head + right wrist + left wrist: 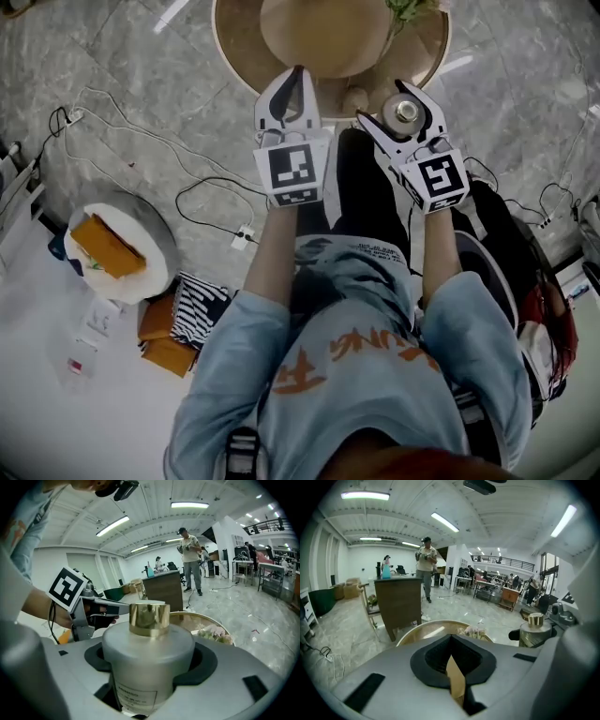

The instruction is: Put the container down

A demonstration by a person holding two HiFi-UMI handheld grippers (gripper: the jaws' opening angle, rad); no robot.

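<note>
The container [147, 653] is a frosted pale bottle with a gold cap [149, 618] and a small label low on its side. My right gripper [150, 667] is shut on its body and holds it upright in the air. From the head view the container [407, 112] hangs in the right gripper [405, 117] over the near rim of a round tan table [427, 56]. My left gripper [298, 73] is level beside it, jaws shut. In the left gripper view a tan sliver [455, 679] shows between the pads; I cannot tell what it is. The container [536, 631] appears at that view's right.
The round table [426, 632] carries a small bunch of flowers [471, 631]. Cables and a power strip [242, 234] lie on the marble floor. A round grey seat [159, 234] with an orange thing stands at left. A wooden cabinet [398, 604] and a standing person [425, 564] are farther off.
</note>
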